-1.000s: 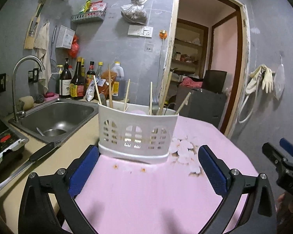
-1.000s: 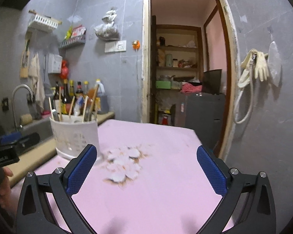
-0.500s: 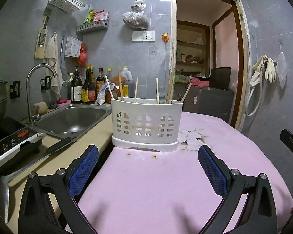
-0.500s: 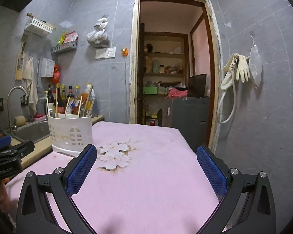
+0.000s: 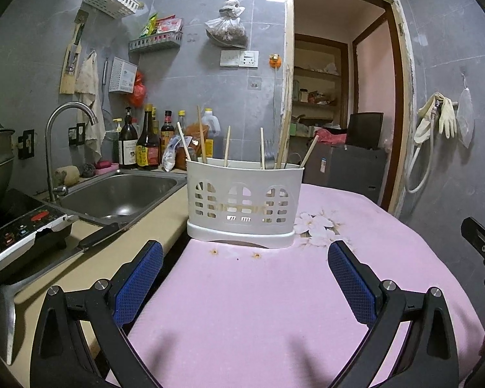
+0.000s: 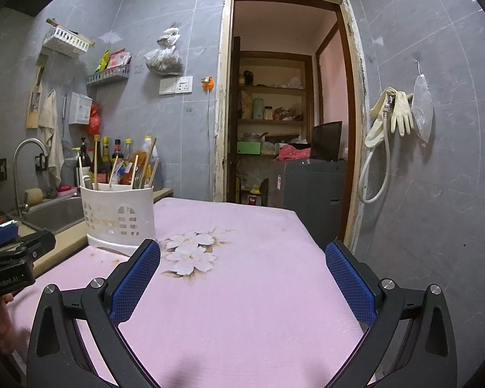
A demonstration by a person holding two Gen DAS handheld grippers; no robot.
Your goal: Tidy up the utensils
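Observation:
A white slotted utensil holder stands at the far left part of the pink-covered table. Several chopsticks and a fork stick up out of it. My left gripper hovers open over the pink cloth, short of the holder, with nothing between its blue pads. In the right wrist view the holder sits to the left, and my right gripper is open and empty above the table's middle. Each gripper shows at the edge of the other's view.
Left of the table runs a beige counter with a steel sink, a tap, sauce bottles, a knife and an induction cooker. A ladle lies near the front left. A doorway opens behind.
Both grippers have pulled back and tilted up from the holder, which now looks smaller and farther away. The jaws stay open and empty throughout.

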